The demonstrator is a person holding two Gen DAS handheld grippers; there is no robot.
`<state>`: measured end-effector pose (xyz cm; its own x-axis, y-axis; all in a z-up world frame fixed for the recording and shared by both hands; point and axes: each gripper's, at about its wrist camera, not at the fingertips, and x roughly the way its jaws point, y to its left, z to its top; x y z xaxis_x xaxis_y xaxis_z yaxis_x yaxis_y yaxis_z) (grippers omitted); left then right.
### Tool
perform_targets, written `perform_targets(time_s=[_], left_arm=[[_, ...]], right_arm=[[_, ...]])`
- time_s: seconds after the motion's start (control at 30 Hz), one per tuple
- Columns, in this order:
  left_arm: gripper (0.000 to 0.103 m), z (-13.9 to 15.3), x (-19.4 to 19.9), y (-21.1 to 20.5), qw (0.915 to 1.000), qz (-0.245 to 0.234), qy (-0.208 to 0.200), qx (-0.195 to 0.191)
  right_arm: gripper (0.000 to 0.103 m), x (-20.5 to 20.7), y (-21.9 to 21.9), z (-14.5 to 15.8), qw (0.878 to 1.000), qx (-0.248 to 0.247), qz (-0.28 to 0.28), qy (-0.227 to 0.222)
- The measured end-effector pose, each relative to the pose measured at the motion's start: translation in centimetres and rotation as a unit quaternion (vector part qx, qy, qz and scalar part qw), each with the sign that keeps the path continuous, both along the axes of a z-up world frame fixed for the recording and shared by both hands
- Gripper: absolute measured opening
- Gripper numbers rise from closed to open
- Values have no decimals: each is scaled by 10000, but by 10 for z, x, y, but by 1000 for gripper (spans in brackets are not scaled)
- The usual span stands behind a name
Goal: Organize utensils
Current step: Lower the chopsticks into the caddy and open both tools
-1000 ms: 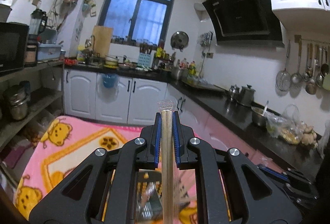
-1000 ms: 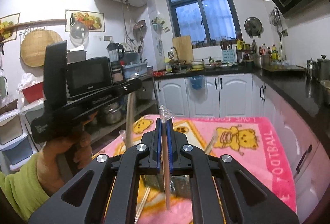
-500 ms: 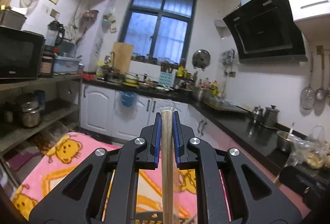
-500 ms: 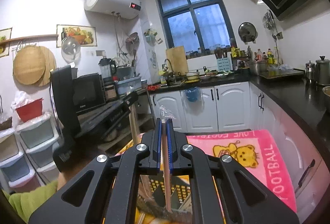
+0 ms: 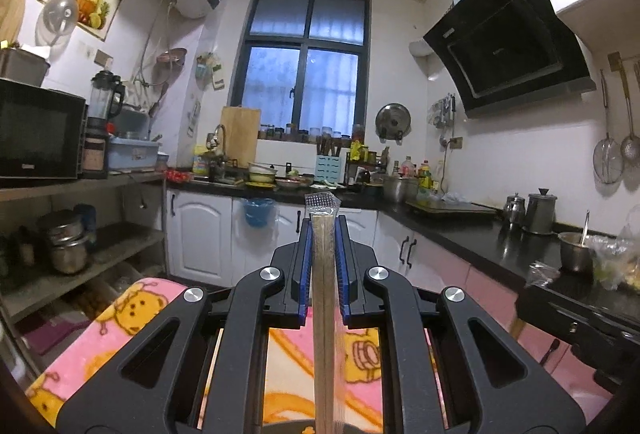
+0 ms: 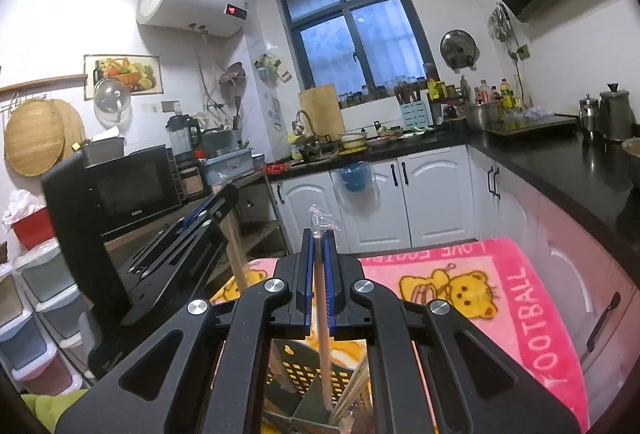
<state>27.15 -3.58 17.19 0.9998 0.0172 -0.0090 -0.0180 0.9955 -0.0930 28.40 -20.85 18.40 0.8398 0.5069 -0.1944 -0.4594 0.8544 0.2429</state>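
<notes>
My left gripper (image 5: 323, 228) is shut on a pair of wooden chopsticks in a clear plastic sleeve (image 5: 323, 314). They stand upright between the blue pads. My right gripper (image 6: 319, 238) is shut on a thinner pinkish wrapped stick (image 6: 323, 334). Its lower end hangs into a dark perforated utensil holder (image 6: 304, 374) on the pink bear blanket (image 6: 500, 294). In the right wrist view the left gripper (image 6: 226, 198) is close on the left, with its wooden chopsticks (image 6: 238, 258) hanging down.
A green sleeve (image 6: 52, 410) shows at the bottom left. A shelf with a microwave (image 6: 120, 186) stands left of the table. A black counter (image 6: 560, 162) with pots runs along the right. White cabinets (image 6: 400, 202) and a window are at the back.
Both grippers have travelled across the table with their sticks still held. The perforated holder has come under the right gripper's stick. The left gripper now sits closer to the right one.
</notes>
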Motion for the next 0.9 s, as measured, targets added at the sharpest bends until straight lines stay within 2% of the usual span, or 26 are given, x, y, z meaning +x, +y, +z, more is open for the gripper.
perform_targets(time_s=[0.2, 0.57, 0.63, 0.67, 0.83, 0.9], left_arm=[[7, -14, 1, -1, 9999, -83, 115, 81], [9, -27, -4, 13, 9959, -424, 795, -35], [18, -29, -8, 16, 9944, -528, 914, -98], [19, -29, -11, 17, 9938, -564, 955, -95], [21, -31, -26, 19, 9913, -728, 1093, -79], [28, -32, -33, 22, 9902, -794, 1141, -112]], right_arm=[[6, 5, 2, -18, 9998, 0, 34, 203], [6, -5, -4, -37, 9982, -143, 40, 575], [12, -10, -6, -37, 9982, -215, 0, 558], [17, -14, -7, -37, 9981, -277, -21, 541], [21, -26, -13, -39, 9973, -408, -43, 617], [31, -33, -16, -40, 9973, -432, -67, 595]])
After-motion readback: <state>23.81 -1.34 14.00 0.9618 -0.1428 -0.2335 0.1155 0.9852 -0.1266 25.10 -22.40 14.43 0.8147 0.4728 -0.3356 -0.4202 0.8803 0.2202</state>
